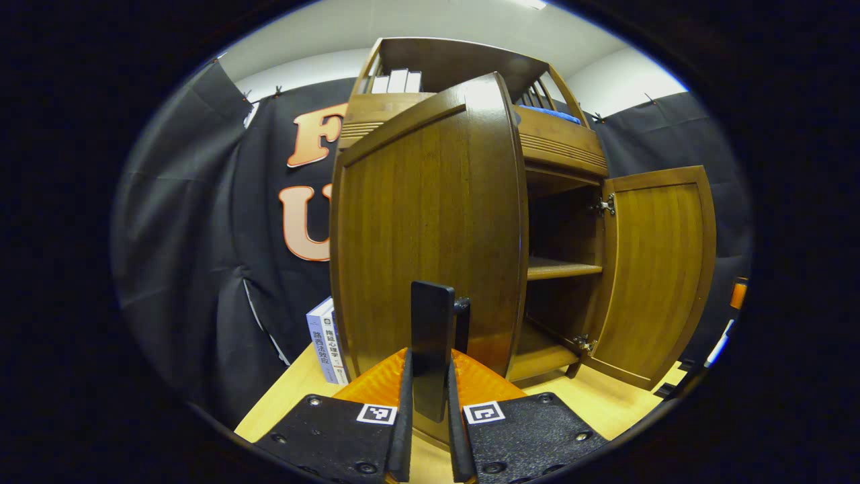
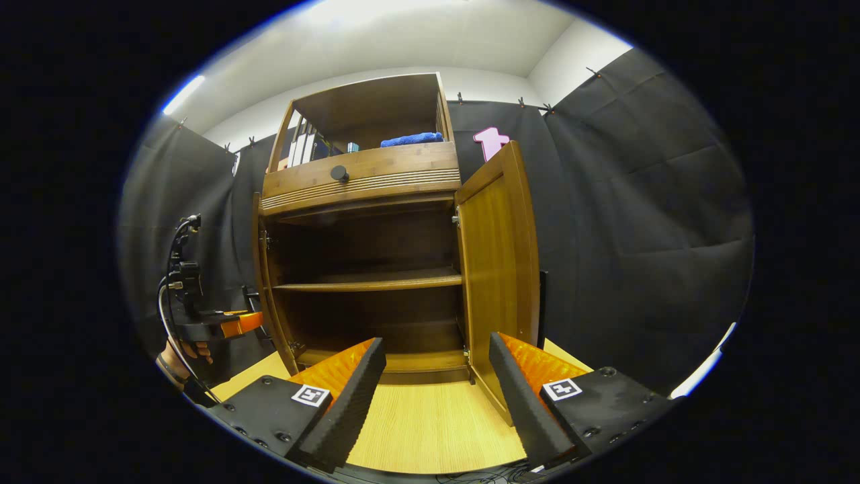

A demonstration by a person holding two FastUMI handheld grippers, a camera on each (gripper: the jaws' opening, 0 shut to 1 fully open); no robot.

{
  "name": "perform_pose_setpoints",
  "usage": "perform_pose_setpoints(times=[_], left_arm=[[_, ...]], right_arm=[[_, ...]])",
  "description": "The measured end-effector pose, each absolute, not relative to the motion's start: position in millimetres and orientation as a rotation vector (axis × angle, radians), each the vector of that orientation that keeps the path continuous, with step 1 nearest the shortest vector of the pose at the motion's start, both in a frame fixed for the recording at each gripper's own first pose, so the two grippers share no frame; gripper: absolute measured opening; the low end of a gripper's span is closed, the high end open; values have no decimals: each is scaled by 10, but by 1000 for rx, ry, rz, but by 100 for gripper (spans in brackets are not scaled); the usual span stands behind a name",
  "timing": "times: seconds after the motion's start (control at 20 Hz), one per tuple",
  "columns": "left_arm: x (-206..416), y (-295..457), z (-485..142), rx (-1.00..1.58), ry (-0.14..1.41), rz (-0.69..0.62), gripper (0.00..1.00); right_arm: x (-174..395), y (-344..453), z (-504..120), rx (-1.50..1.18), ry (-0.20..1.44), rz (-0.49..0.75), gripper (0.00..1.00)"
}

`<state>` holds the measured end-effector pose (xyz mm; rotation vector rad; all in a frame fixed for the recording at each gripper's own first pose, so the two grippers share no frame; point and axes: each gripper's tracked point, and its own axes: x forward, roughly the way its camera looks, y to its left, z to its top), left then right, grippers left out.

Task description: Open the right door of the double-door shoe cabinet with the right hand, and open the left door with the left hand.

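Left gripper view: the left gripper (image 1: 431, 403) sits low in front of the shoe cabinet (image 1: 564, 144), its two fingers drawn in tight on the dark upright handle (image 1: 432, 346) of the left door (image 1: 426, 235), which stands between them and looks clamped. That door is swung well out from the cabinet front, its face turned toward the camera and its free edge nearest. Beyond it the inner shelf (image 1: 563, 269) shows, and farther right the right door (image 1: 655, 272) hangs wide open on its hinges. A few books (image 1: 326, 339) stand on the table (image 1: 282, 396) just beside the left door. Right gripper view: the right gripper (image 2: 437, 393) hovers over the table (image 2: 430, 423) facing the open cabinet (image 2: 363, 175), fingers spread apart and holding nothing; the right door (image 2: 500, 269) stands open just beyond its right finger, not touched. At the far left edge the left gripper (image 2: 232, 324), with a hand (image 2: 191, 351) under it, is at the left door's edge. Judgement: right door done, left door in its last stretch. Next move calls for finishing the swing along the hinge arc, then parting the left fingers and drawing straight back off the handle without dragging the door shut.
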<state>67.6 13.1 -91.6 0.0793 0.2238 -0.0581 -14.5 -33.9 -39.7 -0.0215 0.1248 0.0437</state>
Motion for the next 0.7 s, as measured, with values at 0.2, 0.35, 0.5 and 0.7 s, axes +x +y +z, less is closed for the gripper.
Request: perform_pose_setpoints(times=[0.2, 0.35, 0.5, 0.7], left_arm=[[560, 325, -886, 106, 220, -17, 27], [464, 520, -833, 95, 207, 12, 27], [416, 707, -834, 99, 194, 47, 18], [389, 1027, -894, 141, 214, 113, 20]], right_arm=[[-123, -303, -421, -19, 132, 56, 99], [-109, -285, -418, -17, 129, 64, 99], [-66, -255, -425, -10, 128, 75, 99], [-6, -239, -409, -15, 118, 87, 100]])
